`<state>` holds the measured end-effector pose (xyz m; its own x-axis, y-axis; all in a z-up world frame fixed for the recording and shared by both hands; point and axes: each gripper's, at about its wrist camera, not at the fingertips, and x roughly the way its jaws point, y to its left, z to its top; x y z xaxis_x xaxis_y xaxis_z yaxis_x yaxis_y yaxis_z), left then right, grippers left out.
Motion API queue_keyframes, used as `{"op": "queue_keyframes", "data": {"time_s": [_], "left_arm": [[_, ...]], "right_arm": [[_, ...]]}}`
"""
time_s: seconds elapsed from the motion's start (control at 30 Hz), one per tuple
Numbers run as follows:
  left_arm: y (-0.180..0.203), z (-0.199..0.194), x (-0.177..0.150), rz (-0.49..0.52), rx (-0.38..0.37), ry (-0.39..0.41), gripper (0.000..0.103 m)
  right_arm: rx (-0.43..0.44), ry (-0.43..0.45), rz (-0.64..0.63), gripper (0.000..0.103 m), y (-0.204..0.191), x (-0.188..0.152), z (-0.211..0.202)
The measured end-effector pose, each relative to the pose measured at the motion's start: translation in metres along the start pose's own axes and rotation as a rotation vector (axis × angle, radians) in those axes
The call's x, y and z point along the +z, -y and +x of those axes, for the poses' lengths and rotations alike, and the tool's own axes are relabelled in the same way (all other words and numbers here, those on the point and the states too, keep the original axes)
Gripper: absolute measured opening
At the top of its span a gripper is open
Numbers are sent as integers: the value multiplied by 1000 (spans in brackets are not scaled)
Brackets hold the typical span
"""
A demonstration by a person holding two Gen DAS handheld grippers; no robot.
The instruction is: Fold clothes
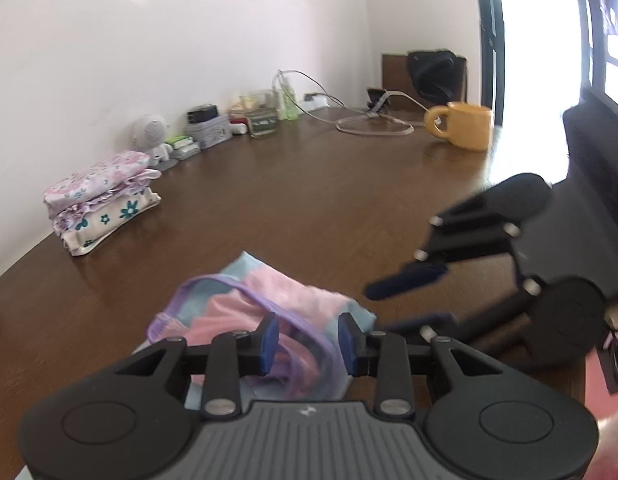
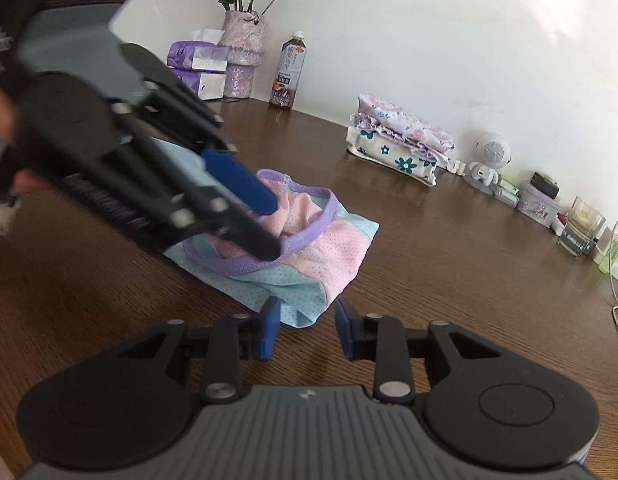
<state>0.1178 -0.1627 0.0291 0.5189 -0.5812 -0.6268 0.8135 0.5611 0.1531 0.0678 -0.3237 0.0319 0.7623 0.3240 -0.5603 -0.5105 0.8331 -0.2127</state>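
A small pink, light-blue and purple-trimmed garment (image 1: 269,304) (image 2: 329,256) lies crumpled on the brown table (image 1: 309,192) (image 2: 469,280). My left gripper (image 1: 308,344) (image 2: 261,224) is open and hangs right over the garment's purple band, with fabric under and between its blue pads. My right gripper (image 2: 307,330) (image 1: 413,304) is open too, just off the garment's near blue corner, with nothing between its fingers. A stack of folded floral clothes (image 1: 101,200) (image 2: 397,140) sits near the wall.
A yellow mug (image 1: 465,124) and white cables (image 1: 373,124) lie at the far end. Small boxes, jars and a white speaker figure (image 2: 489,156) line the wall. A flower vase (image 2: 245,52), a bottle (image 2: 289,72) and tissue packs (image 2: 197,68) stand at the other end.
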Motion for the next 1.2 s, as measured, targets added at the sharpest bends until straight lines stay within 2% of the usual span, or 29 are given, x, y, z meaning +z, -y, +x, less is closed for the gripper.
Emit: {"op": "queue_keyframes", "data": {"time_s": [0.1, 0.17, 0.2, 0.23, 0.4, 0.47, 0.53, 0.63, 0.8, 0.87, 0.9, 0.93, 1.1, 1.2], "left_arm": [[5, 6, -2, 6, 5, -29, 31], [4, 11, -3, -18, 3, -38, 23], [2, 13, -2, -34, 2, -39, 12], [0, 15, -2, -55, -1, -40, 7], [-11, 12, -4, -159, -34, -27, 6], [-11, 9, -4, -187, -54, -21, 7], [-12, 5, -5, -211, -71, -16, 7], [-13, 7, -4, -206, -44, -24, 7], [-9, 8, -3, -191, -40, -48, 14], [-5, 10, -2, -161, -26, -57, 14], [-4, 11, -2, -150, -21, -62, 7], [-3, 11, -2, -150, -19, -60, 3], [-18, -3, 1, -249, -86, -3, 3], [-19, -1, -1, -252, -100, -19, 2]], "right_arm": [[9, -20, -13, 3, 0, -1, 4], [-4, -26, -45, 2, -2, -4, 3], [-9, -28, -59, 1, -3, -5, 1], [-19, -30, -73, 0, -4, -6, -1], [-77, -47, -129, 0, -3, -10, -2], [-61, -30, -105, 0, 0, -9, -5], [-34, -4, -78, 6, 3, -7, -9], [3, 34, -62, 14, 1, -3, -13], [-6, 14, -79, 16, -1, -6, -1], [2, 27, -91, 12, -1, -5, -2], [1, 26, -104, 2, -2, -4, -3], [0, 26, -116, 1, -3, -3, -4], [-15, 11, -160, 0, -2, -4, -9], [-10, -11, -169, 0, -2, -7, -7]]}}
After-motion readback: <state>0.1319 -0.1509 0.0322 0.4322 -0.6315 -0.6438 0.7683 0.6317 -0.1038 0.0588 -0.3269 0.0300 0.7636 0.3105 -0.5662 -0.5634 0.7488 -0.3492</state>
